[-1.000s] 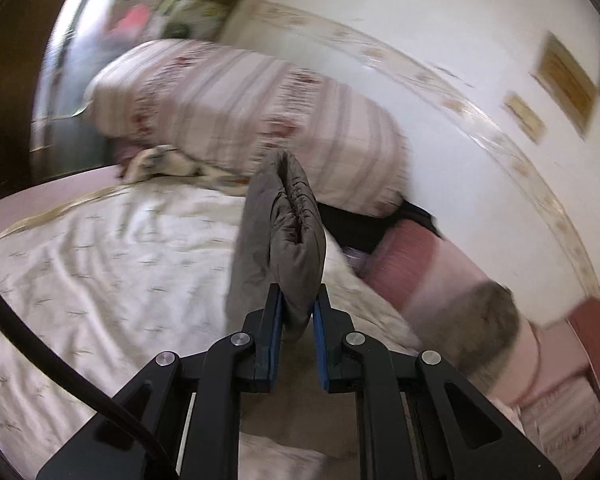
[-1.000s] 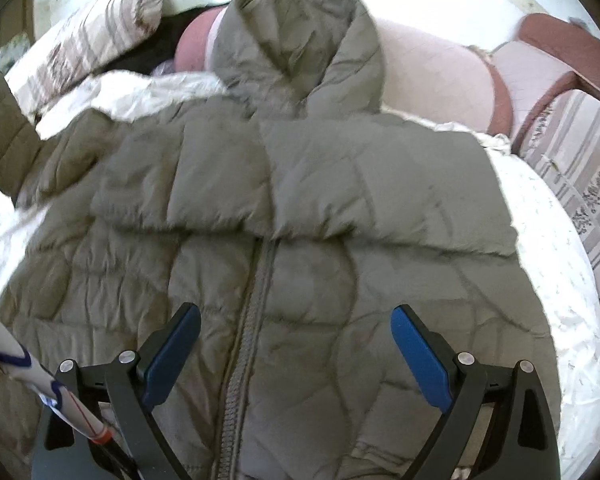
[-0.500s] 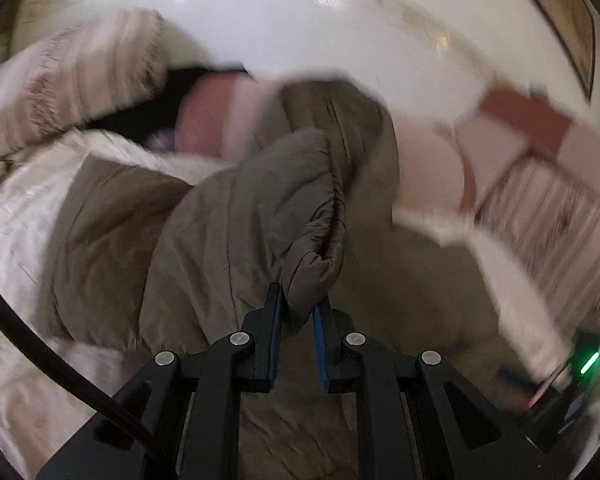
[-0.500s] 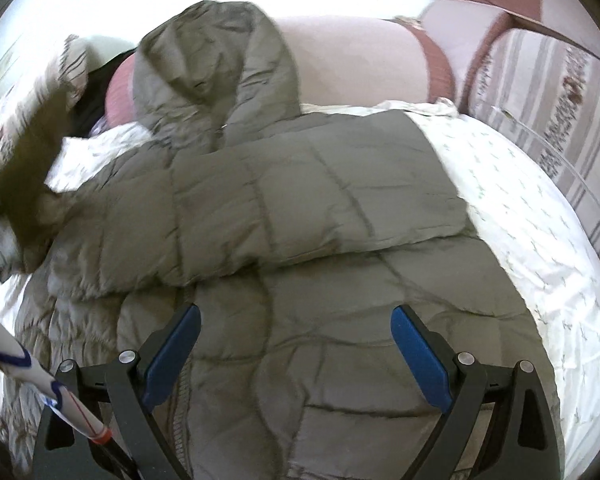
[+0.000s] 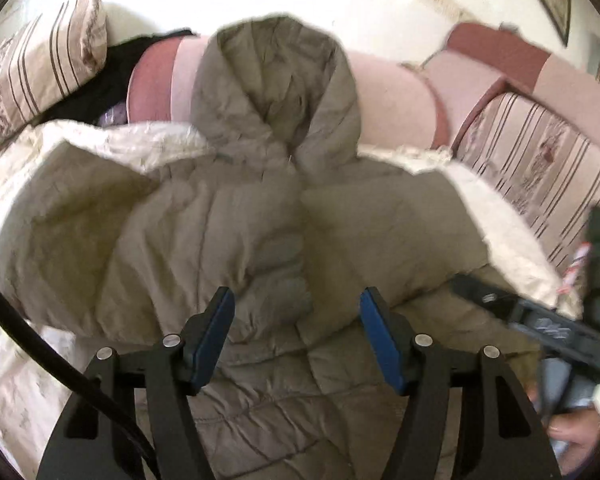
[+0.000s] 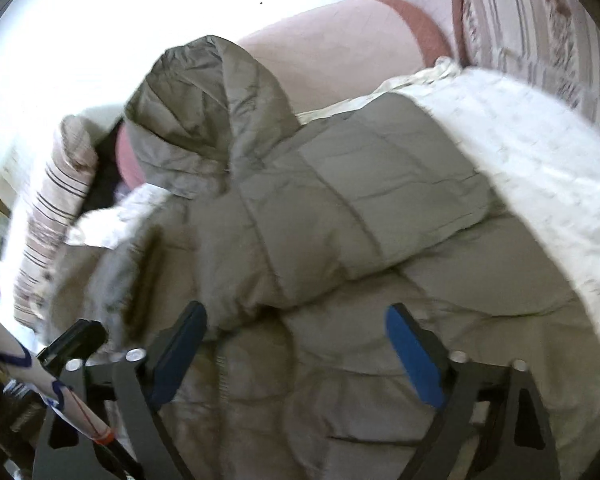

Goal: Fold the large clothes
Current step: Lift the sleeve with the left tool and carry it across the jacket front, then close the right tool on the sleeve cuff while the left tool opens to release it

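While the grey puffer jacket [image 5: 228, 240] is lying front-up on the white bedspread [image 5: 16, 360], its hood [image 5: 272, 84] is being propped against the pink cushion [image 5: 392, 100], and both sleeves are lying folded across its chest. The left gripper [image 5: 298, 340] is being held above the jacket with jaws spread, nothing between them. The right gripper [image 6: 296, 354] is likewise being held wide apart over the zipper [image 6: 222, 364].

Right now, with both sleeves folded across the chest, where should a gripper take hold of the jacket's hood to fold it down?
Probably the hood's peaked top edge, approached from the pillow side. It lies flat and propped on the pillow beyond the jacket, so that free rim is pinchable. Both the left gripper and right gripper are open.
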`<state>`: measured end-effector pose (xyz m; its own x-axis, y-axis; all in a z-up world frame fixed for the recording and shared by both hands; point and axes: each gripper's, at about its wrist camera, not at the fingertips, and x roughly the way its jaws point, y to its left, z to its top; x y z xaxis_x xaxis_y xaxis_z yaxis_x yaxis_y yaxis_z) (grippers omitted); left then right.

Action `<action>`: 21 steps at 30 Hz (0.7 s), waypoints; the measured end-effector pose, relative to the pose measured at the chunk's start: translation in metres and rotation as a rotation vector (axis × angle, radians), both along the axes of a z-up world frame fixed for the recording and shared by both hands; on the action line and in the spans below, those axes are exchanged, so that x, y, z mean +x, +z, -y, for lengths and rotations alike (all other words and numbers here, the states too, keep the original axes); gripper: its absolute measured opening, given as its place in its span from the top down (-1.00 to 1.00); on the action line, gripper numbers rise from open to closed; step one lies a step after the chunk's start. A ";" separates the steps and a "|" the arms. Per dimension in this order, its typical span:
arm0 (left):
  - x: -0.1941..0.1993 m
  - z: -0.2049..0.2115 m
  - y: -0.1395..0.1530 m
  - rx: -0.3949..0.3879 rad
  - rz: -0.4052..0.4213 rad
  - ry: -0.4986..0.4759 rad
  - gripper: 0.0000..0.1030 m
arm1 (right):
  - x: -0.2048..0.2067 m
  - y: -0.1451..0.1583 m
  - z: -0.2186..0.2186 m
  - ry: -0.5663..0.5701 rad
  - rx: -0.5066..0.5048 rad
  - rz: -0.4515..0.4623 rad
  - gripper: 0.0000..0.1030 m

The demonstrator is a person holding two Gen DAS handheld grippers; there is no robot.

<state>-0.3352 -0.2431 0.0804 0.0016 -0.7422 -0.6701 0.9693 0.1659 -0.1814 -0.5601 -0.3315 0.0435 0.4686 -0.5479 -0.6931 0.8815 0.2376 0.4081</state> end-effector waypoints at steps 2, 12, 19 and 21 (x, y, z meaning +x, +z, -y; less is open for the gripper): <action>0.011 -0.007 0.018 -0.050 -0.006 0.030 -0.25 | 0.003 -0.003 0.003 0.036 0.026 0.075 -0.51; 0.127 -0.119 0.077 -0.177 -0.005 0.696 -0.37 | 0.043 -0.012 -0.007 0.238 0.134 0.285 -0.51; 0.190 -0.117 0.018 -0.072 -0.182 0.733 -0.39 | 0.078 -0.009 -0.012 0.254 0.192 0.352 -0.51; 0.200 -0.112 0.008 -0.079 -0.278 0.688 -0.39 | 0.087 -0.009 -0.009 0.230 0.204 0.345 -0.51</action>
